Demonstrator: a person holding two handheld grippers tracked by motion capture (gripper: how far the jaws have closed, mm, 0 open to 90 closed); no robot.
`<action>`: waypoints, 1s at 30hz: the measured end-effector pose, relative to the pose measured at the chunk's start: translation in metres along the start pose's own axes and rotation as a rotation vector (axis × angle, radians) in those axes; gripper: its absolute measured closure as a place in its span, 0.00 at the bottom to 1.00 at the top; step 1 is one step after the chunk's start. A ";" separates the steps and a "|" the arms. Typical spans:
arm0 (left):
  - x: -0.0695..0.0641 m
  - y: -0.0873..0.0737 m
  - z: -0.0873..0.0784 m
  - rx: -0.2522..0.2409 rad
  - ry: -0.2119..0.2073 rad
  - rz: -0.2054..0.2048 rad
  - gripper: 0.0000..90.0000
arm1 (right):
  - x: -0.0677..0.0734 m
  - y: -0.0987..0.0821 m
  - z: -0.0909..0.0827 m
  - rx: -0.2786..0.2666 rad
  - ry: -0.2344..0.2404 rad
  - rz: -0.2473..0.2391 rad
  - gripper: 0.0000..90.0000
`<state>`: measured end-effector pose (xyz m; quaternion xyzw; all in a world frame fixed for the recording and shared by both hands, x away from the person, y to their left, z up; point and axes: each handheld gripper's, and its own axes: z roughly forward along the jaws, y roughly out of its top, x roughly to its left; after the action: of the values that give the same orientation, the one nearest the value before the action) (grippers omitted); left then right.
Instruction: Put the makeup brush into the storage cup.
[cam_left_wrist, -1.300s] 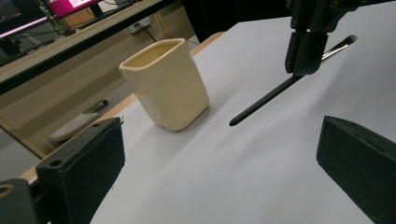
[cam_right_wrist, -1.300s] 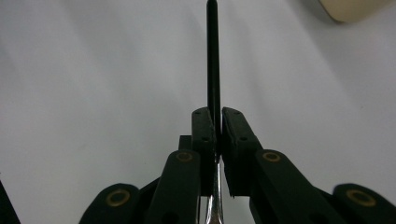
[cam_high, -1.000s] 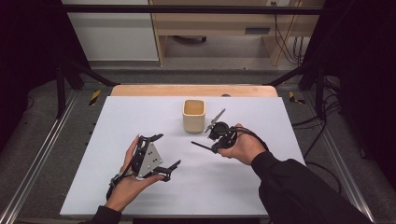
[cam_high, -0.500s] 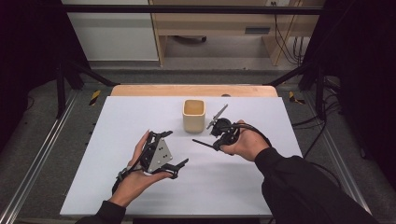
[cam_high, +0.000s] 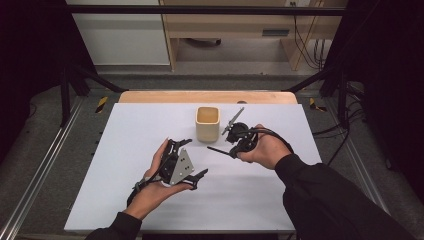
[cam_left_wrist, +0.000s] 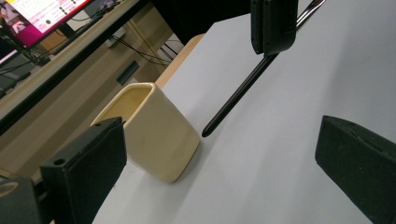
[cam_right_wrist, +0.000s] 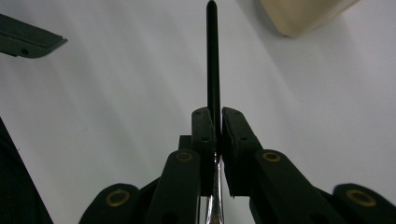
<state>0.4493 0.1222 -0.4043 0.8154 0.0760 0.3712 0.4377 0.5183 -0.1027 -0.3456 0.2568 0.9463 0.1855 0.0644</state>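
The right gripper is clamped on a slim black pen, not yet in the cream ceramic square cup; the left gripper gapes empty.

Bare white worktop across the left and lower centre of the high view, cream square cup upright at upper centre, black pen jutting just below it from the right tongs, left tongs near.

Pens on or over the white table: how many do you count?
1. A single black pen is clamped in the right tool, its tip hanging over the table just beside the cream square cup. The cup's inside isn't fully visible.
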 end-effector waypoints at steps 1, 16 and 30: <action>-0.001 -0.001 0.000 -0.005 0.009 -0.016 0.03 | -0.001 0.001 -0.001 -0.006 0.000 -0.008 0.93; -0.001 0.004 0.002 0.049 0.026 0.049 0.03 | 0.005 0.015 -0.015 0.013 -0.010 -0.029 0.93; 0.000 0.007 0.003 0.061 0.070 0.102 0.04 | 0.014 0.039 -0.021 0.030 -0.013 -0.079 0.93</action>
<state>0.4500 0.1154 -0.4001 0.8177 0.0606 0.4188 0.3903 0.5200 -0.0713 -0.3113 0.2212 0.9580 0.1670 0.0738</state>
